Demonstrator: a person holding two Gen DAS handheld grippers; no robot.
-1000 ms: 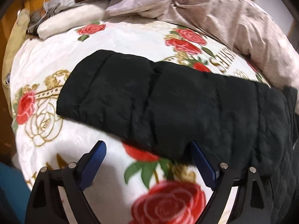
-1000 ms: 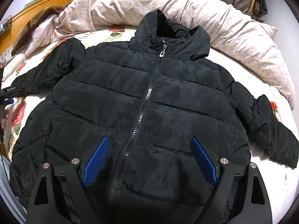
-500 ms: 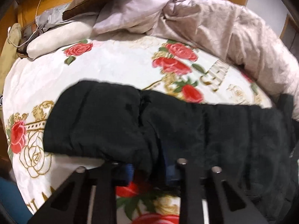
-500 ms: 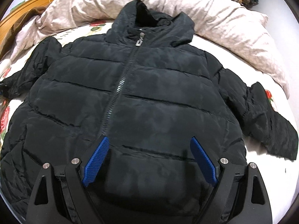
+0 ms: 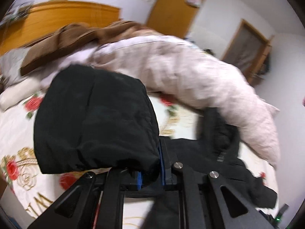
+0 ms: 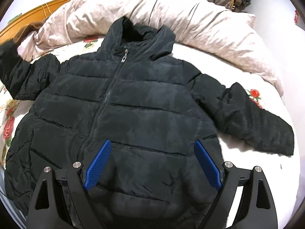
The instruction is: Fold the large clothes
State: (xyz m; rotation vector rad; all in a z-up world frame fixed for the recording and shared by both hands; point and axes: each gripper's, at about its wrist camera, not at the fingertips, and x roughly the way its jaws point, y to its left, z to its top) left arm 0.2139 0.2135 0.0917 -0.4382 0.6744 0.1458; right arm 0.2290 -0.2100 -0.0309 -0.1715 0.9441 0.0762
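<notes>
A black hooded puffer jacket (image 6: 144, 99) is spread front-up on a bed covered by a white rose-patterned blanket (image 6: 8, 127), its zipper (image 6: 106, 97) closed up to the collar. A crumpled pale pink duvet (image 6: 200, 26) is heaped along the far side of the bed, just behind the hood. The cuff end of one sleeve (image 5: 95, 122) is pinched between the blue pads of the left gripper (image 5: 150, 171), whose jaws are closing on the fabric; the sleeve is seen raised clear of the blanket, though this view is blurred. The right gripper (image 6: 152, 164) is held above the lower front of the jacket with its jaws spread wide and nothing between them. The other sleeve (image 6: 246, 114) is laid out flat on the blanket to the side. A wooden headboard (image 5: 63, 19) is seen beyond the bedding.
</notes>
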